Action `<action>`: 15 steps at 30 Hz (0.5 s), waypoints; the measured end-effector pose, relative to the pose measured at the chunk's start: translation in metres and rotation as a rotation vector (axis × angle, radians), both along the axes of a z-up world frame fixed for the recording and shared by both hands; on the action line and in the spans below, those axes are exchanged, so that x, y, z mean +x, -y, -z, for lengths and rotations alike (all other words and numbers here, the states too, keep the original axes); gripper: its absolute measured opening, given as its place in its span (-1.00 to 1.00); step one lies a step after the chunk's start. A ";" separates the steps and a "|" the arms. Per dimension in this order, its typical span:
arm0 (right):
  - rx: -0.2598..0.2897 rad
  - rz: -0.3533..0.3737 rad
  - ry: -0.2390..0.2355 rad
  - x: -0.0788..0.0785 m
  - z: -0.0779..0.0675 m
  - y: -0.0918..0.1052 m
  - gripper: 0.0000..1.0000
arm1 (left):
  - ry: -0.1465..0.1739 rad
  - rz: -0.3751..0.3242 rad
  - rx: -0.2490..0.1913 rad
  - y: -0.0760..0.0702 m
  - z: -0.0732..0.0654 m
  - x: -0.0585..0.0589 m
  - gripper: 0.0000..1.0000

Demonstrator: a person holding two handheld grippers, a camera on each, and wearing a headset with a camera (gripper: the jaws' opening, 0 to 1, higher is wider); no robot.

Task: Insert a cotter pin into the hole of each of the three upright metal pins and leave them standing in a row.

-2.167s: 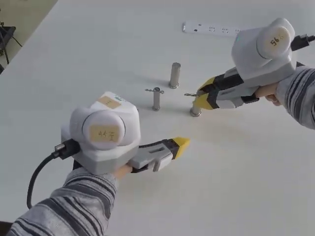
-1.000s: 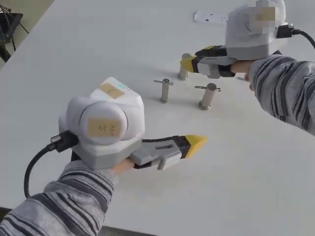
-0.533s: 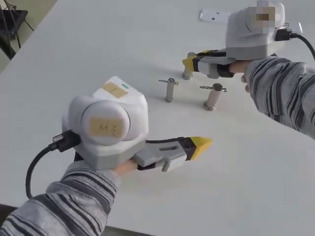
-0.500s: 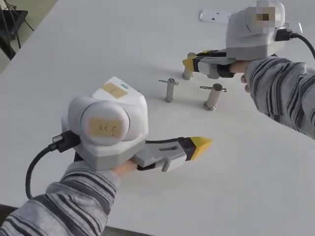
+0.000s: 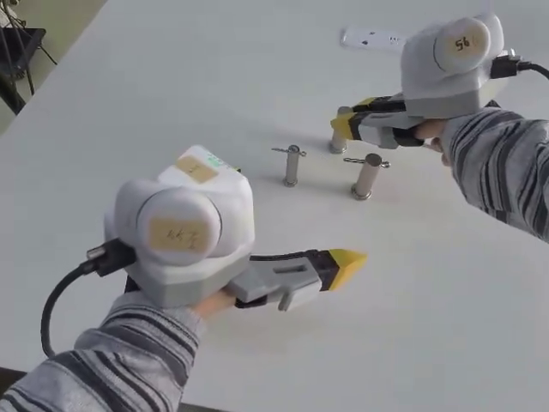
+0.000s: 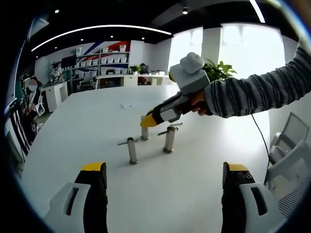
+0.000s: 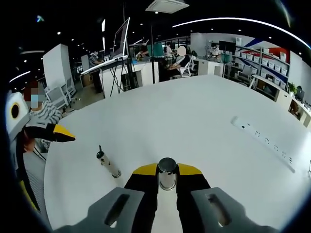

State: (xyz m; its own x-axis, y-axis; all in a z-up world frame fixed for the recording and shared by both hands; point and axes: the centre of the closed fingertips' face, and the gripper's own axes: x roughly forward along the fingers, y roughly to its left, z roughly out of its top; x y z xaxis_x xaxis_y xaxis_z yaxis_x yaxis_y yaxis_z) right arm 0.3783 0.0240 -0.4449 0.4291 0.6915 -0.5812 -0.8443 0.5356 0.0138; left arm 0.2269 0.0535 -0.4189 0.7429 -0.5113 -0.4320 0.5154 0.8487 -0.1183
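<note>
Three upright metal pins stand on the white table. The middle pin [image 5: 292,166] and the nearer right pin [image 5: 367,177] each carry a cotter pin through the top. The far pin [image 5: 338,142] has no cotter pin that I can see. My right gripper [image 5: 342,129] is shut on that far pin [image 7: 167,174], whose top sits between the yellow fingertips [image 7: 145,170]. My left gripper [image 5: 345,264] hovers low, well short of the row, with its jaws wide open [image 6: 164,167] and nothing between them.
A white power strip [image 5: 371,39] lies at the far side of the table [image 5: 446,283]. In the right gripper view, desks, chairs and seated people show beyond the table.
The right gripper left the nearer right pin, now with its cotter pin in, and went to the far pin. The left gripper has stayed where it was; the head camera shifted.
</note>
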 end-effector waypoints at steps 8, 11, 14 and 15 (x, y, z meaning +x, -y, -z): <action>0.002 0.026 -0.002 -0.005 0.000 0.031 -0.85 | 0.005 0.011 -0.003 0.002 -0.002 -0.002 0.97; -0.003 0.037 0.000 -0.007 -0.002 0.049 -0.85 | 0.006 0.018 -0.004 0.004 -0.002 -0.004 0.96; -0.010 0.036 0.003 -0.011 -0.002 0.061 -0.85 | 0.007 0.020 -0.008 0.006 -0.003 -0.005 0.95; -0.014 0.034 0.004 -0.013 -0.002 0.066 -0.85 | 0.008 0.022 -0.009 0.006 -0.003 -0.005 0.95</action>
State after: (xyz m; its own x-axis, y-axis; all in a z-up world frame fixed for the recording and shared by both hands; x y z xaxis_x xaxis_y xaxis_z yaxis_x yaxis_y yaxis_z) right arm 0.3650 -0.0421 -0.4433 0.4541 0.6682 -0.5893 -0.8259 0.5638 0.0030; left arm 0.2222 0.0476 -0.4157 0.7349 -0.5313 -0.4215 0.5348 0.8362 -0.1215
